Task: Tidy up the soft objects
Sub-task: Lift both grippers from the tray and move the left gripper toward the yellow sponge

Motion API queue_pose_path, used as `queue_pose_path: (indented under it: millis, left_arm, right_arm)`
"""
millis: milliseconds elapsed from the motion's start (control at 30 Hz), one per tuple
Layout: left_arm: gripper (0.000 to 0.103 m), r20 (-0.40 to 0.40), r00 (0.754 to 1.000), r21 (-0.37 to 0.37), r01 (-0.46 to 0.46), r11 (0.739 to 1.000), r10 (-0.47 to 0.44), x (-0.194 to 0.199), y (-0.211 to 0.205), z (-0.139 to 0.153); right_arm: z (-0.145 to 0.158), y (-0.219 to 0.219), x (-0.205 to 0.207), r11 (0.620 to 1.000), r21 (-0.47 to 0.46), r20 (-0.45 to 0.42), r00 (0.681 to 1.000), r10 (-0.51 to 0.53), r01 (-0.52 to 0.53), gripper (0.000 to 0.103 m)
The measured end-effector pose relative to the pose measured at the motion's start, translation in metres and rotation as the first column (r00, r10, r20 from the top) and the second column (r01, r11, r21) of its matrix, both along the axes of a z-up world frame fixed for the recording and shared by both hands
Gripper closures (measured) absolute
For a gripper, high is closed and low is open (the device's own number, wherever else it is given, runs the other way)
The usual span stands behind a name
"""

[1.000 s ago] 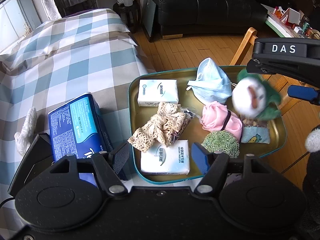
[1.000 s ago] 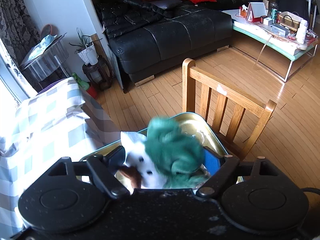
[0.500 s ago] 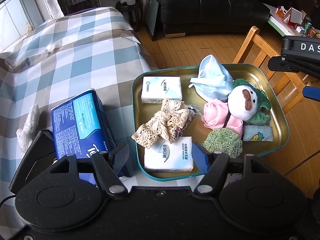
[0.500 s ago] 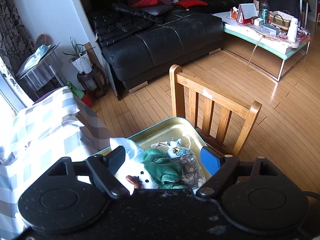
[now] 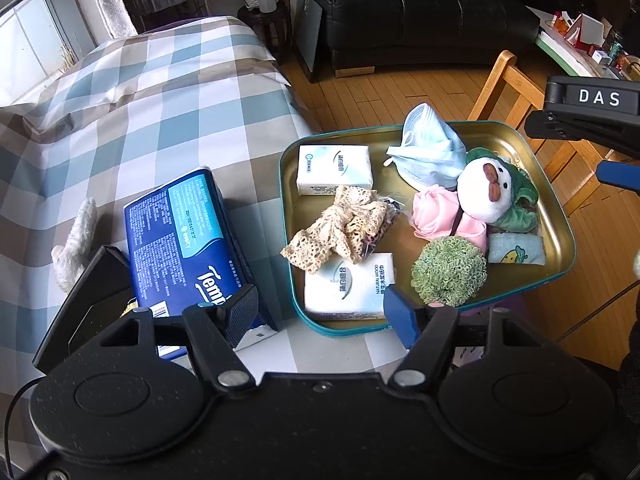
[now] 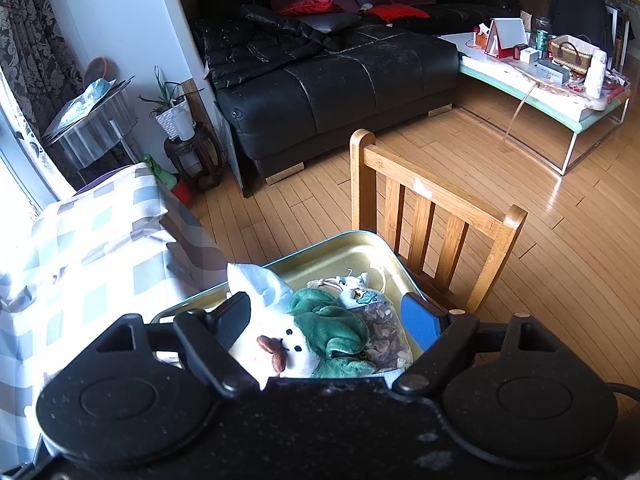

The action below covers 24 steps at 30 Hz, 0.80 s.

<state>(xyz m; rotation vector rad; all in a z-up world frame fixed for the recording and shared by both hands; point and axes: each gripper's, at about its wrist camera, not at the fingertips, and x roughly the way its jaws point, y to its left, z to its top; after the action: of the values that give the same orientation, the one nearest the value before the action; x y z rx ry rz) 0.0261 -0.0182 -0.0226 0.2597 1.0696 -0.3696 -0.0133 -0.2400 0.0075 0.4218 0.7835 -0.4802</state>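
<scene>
left wrist view: fingers of left gripper (image 5: 320, 310) spread wide, empty; blue tissue pack (image 5: 188, 240) lies on desk just left, long axis running away, outside tray (image 5: 560, 216).

right wrist view: right gripper (image 6: 328, 320) fingers wide apart, empty, plush toy (image 6: 304, 340) between them in tray.

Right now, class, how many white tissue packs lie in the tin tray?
2: one tissue pack at the tray's far left corner, another at its near edge under the lace; more may be hidden.
</scene>
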Motion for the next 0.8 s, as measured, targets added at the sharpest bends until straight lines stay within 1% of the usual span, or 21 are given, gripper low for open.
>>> queue_pose_path:
  millis: [200, 433, 567, 800]
  left_arm:
    - [0.038, 0.010, 1.000, 0.011, -0.030, 0.999, 0.030, -0.003, 0.023, 0.005]
    - [0.038, 0.031, 0.994, 0.026, -0.101, 0.995, 0.101, -0.003, 0.063, 0.012]
    - [0.037, 0.055, 0.986, 0.035, -0.158, 0.987, 0.156, -0.002, 0.090, 0.018]
    - [0.037, 0.094, 0.961, 0.051, -0.267, 0.962, 0.261, 0.000, 0.140, 0.026]
  right_arm:
    - [0.002, 0.010, -0.004, 0.999, -0.023, 0.020, 0.999, 0.038, -0.037, 0.021]
    - [0.005, 0.027, -0.011, 0.994, -0.054, 0.035, 0.995, 0.095, -0.093, 0.021]
    - [0.006, 0.040, -0.019, 0.989, -0.073, 0.045, 0.990, 0.134, -0.131, 0.021]
    - [0.007, 0.073, -0.034, 0.967, -0.116, 0.061, 0.970, 0.235, -0.227, 0.021]
